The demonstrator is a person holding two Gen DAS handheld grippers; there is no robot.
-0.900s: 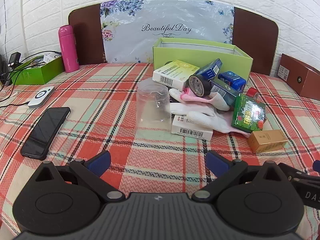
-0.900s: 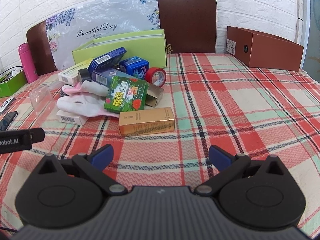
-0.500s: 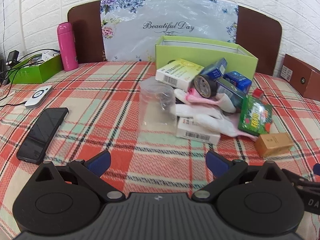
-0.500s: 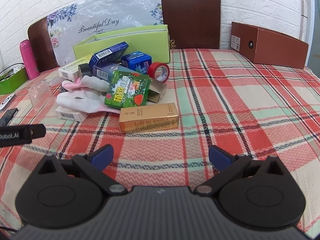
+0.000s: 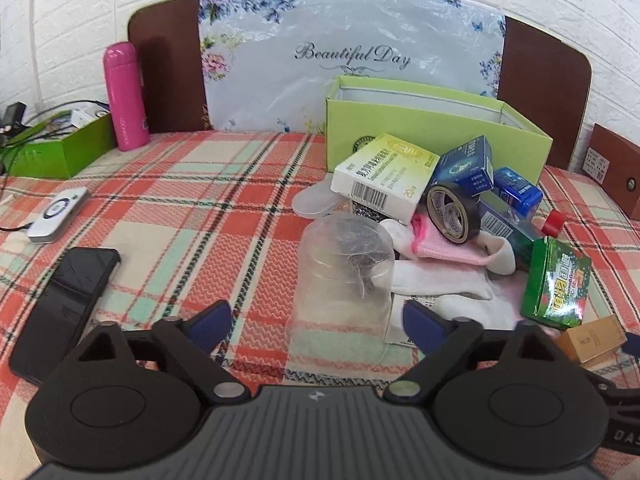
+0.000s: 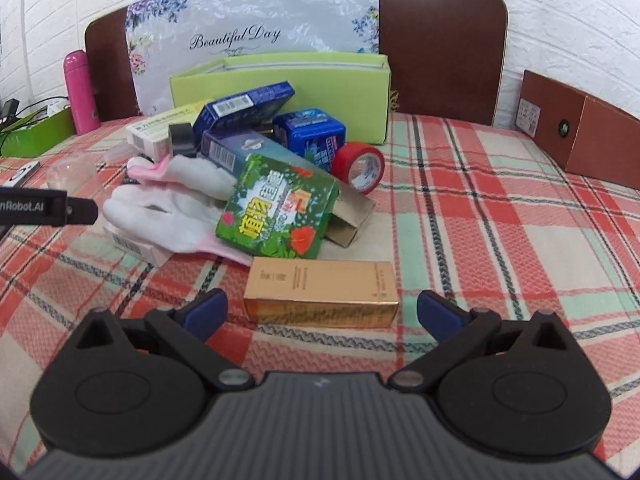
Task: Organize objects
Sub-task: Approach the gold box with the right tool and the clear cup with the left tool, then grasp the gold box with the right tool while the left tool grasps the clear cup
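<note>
Gold box [image 6: 322, 294] beside green box [image 6: 278, 210]

On the tabletop [image 5: 200, 184], an upturned jar [image 5: 344, 268] stands just ahead between my left fingers [image 5: 212, 320], with a phone [image 5: 64, 300] lying to its left. A flat carton [image 6: 322, 294] lies between my right fingers [image 6: 436, 314]. Behind both sits a heap of boxes, tape rolls and gloves [image 6: 168, 208], and behind the heap an open box [image 5: 436, 136].

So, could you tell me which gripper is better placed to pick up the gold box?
The right gripper: its open fingers straddle the gold box, while the left gripper faces the clear cup.
</note>
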